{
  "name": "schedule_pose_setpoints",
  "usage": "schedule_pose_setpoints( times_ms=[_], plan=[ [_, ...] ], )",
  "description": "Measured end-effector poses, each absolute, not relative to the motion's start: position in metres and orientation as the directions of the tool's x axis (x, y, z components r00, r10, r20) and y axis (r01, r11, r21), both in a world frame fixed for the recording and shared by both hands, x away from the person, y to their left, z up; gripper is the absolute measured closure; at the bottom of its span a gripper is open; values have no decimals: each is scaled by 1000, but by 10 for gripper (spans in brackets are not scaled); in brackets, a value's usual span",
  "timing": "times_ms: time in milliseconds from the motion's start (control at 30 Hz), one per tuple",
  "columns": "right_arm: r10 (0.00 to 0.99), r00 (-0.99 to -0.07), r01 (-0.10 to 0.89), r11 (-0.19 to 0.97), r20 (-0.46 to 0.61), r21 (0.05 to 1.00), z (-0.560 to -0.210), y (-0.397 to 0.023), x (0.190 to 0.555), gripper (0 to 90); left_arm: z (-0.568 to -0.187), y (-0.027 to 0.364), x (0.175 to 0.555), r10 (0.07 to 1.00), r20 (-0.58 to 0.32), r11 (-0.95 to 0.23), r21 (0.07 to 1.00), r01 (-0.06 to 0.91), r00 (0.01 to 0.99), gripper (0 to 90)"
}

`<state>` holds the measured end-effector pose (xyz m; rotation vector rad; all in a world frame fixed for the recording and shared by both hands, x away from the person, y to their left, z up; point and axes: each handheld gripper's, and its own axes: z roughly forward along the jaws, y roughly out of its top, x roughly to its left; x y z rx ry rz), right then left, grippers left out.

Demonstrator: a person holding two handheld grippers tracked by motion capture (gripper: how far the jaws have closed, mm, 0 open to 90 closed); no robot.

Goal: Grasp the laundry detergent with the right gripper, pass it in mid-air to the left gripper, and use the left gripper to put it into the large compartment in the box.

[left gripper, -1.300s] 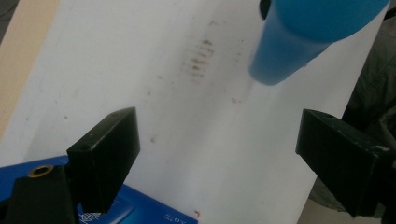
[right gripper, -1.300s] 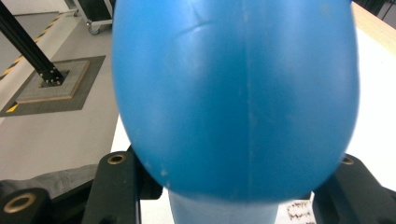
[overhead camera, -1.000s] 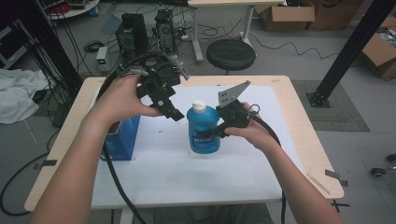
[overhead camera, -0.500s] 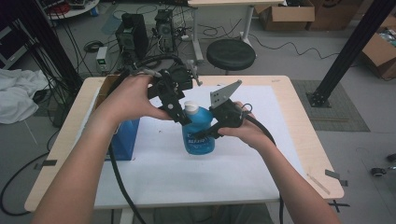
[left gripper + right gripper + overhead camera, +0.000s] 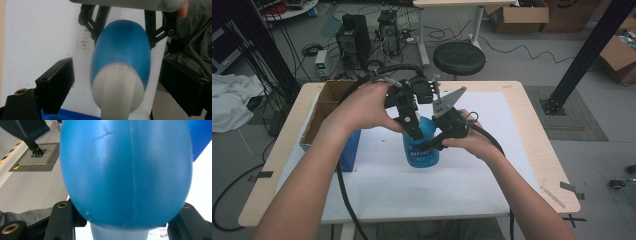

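One table point(image 5: 532, 150), white sheet on top. One cardboard box point(image 5: 319, 117) at its left edge. One blue bottle point(image 5: 421, 150), white cap, near the table's middle — long axis roughly upright, cap end uppermost, partly hidden by jaws. Two tools: right gripper point(image 5: 432, 146) clamped on the bottle body; left gripper point(image 5: 117, 82) spread wide either side of the cap, untouching.

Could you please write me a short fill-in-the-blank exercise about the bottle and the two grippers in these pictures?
1. The bottle has a blue body and a ____ cap.
2. The right gripper is shut on the bottle's ____.
3. The left gripper has its jaws ____ on either side of the cap.
4. The bottle stands on the ____ sheet covering the table.

Missing words: white; body; open; white
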<state>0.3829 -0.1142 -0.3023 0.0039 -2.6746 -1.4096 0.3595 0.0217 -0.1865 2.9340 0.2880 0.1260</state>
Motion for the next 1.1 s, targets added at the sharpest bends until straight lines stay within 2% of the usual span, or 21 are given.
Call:
schedule_pose_setpoints(
  times_ms=[533,933,1100],
  plan=[
    [-86,-992,32,552,95,833,-299,-114,380,451,-194,11,359,172,58,-980,111,165,983,142],
    [-84,-992,36,548,98,836,-298,-117,379,451,-196,9,359,166,53,-982,104,160,985,155],
    [-83,-991,40,548,102,836,-296,-117,379,451,-197,8,359,162,54,-982,109,155,985,189]
  ],
)
